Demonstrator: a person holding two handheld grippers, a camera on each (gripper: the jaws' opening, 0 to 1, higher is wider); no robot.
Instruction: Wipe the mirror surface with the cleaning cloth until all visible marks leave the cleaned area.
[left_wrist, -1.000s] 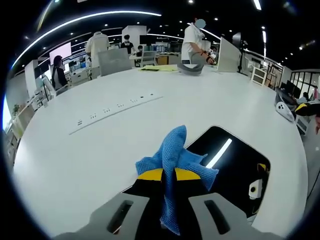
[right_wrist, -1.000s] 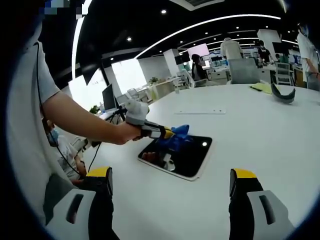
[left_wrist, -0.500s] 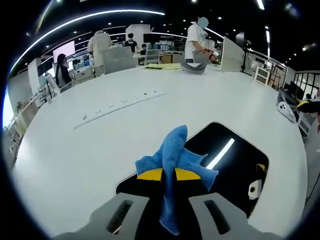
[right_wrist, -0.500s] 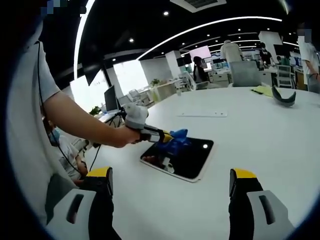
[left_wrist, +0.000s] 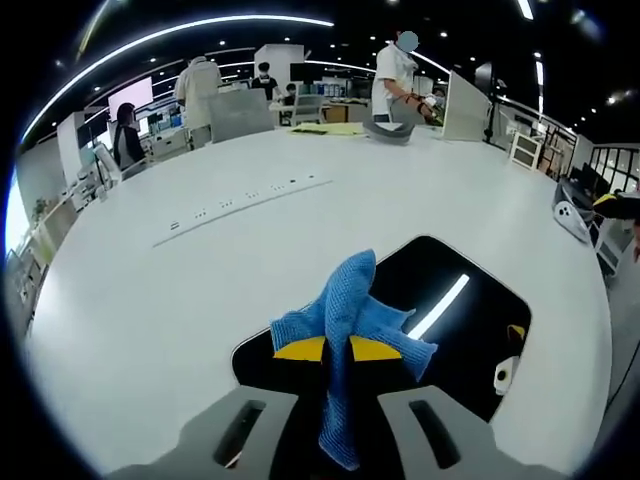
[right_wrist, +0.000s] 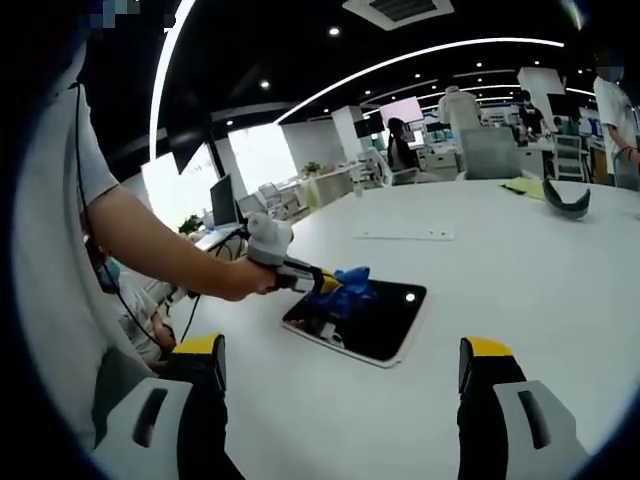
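**Two grippers, one cloth on the mirror**

Two yellow-tipped jaws of the left gripper (left_wrist: 336, 349) are pinched together on the blue cleaning cloth (left_wrist: 347, 330) in the left gripper view. The cloth is bunched; one fold stands up past the jaw tips and a strip hangs down between the jaws toward the camera. It sits over the near end of the mirror (left_wrist: 470, 320), a dark rounded rectangle lying flat on the white table (left_wrist: 150, 300). The mirror's long axis runs from the lower left of this view toward the upper right, and a bright strip of ceiling light reflects along it. Beyond it a row of sockets (left_wrist: 245, 196) crosses the table toward the far edge, where a standing person (left_wrist: 394, 82) is.

From the right gripper view, the right gripper (right_wrist: 340, 385) hovers above the table with its two jaws set wide apart, nothing between them. The mirror (right_wrist: 375, 320) lies ahead of it, well away from the table's far edge, its long axis stretching left to right. A person's hand (right_wrist: 235, 280) holds the left gripper (right_wrist: 322, 284) at the mirror's left end, with the cleaning cloth (right_wrist: 350, 288) pressed at that end.
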